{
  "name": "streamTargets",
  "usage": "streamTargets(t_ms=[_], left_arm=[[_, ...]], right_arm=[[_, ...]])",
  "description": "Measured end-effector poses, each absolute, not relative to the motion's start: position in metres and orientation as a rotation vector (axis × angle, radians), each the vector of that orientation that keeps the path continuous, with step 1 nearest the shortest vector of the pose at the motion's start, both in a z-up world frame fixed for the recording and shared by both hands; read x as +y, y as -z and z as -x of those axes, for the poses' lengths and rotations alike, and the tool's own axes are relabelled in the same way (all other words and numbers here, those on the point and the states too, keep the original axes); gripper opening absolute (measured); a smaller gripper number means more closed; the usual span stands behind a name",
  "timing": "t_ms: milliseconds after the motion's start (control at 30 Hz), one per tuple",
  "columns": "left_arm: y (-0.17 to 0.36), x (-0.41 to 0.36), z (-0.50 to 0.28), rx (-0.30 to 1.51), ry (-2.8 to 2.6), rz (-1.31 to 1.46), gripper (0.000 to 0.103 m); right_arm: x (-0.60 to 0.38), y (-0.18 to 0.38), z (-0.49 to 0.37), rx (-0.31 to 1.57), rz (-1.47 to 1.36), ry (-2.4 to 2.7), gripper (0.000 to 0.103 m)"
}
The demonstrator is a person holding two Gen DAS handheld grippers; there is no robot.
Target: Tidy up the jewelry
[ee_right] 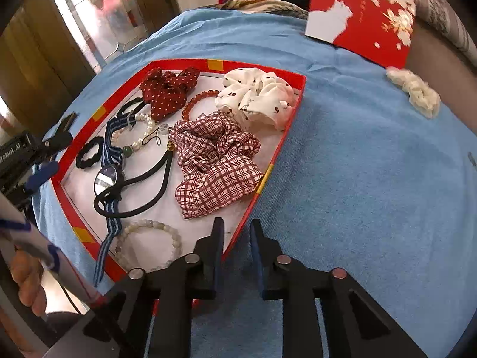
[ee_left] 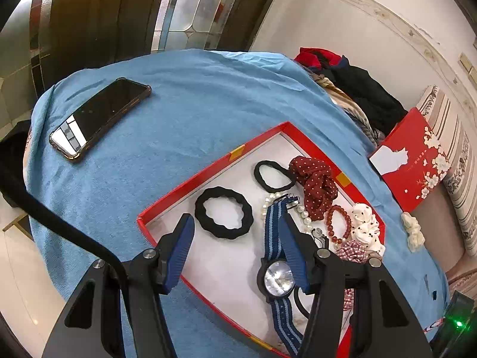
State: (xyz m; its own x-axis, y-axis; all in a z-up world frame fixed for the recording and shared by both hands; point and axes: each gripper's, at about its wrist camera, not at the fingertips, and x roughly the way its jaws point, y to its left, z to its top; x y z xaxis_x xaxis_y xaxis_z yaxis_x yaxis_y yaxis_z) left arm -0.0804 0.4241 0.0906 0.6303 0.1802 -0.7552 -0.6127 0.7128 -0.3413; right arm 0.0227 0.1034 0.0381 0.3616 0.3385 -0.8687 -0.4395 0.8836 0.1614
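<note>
In the left wrist view the left hand-held gripper (ee_left: pixel 235 232) hangs spread wide over the red tray (ee_left: pixel 214 165) in the lower centre, holding nothing. Between its blue pads lie a thick black scrunchie (ee_left: pixel 224 212) and a watch (ee_left: pixel 278 279) on a blue striped strap, which runs under the right-hand pad. Further right in the tray sit a thin black hair tie (ee_left: pixel 272 176), a dark red dotted scrunchie (ee_left: pixel 316 186), a pearl bracelet (ee_left: pixel 302 211) and a red bead bracelet (ee_left: pixel 338 223). A phone (ee_left: pixel 100 117) lies on the blue cloth (ee_left: pixel 184 95) at the upper left; a red lid (ee_left: pixel 413 158) with white blossoms carries small gold writing, too small to read.

In the right wrist view the right hand-held gripper (ee_right: pixel 235 234) is partly open and empty, straddling the tray's near red wall at bottom centre. A checked scrunchie (ee_right: pixel 217 164), a white cherry-print scrunchie (ee_right: pixel 256 95) and a pale bead bracelet (ee_right: pixel 149 244) lie inside. A cream scrunchie (ee_right: pixel 416 91) rests outside, upper right. At the left edge, black housing reads "Robot.AI".
</note>
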Motion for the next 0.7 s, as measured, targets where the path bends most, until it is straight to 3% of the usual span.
streamTargets(t_ms=[233,367,600,667,700], left_arm=[[-0.088,0.427,0.080,0.772,-0.506,0.638,0.058],[-0.084,0.444,0.085,0.762,-0.571,0.678,0.058],[-0.084,0.448,0.083,0.760,-0.617,0.657,0.059],[-0.084,0.446,0.080,0.766,-0.602,0.650,0.059],[-0.084,0.445,0.079,0.766,-0.601,0.643,0.059]], right_arm=[[0.099,-0.042,-0.022,1.079,0.052,-0.504,0.014],[0.070,-0.054,-0.036,1.036,-0.104,-0.502,0.026],[0.119,-0.045,-0.075,1.093,0.005,-0.424,0.026],[0.128,-0.036,-0.084,1.126,0.008,-0.402,0.011],[0.128,-0.035,-0.085,1.128,-0.003,-0.395,0.011]])
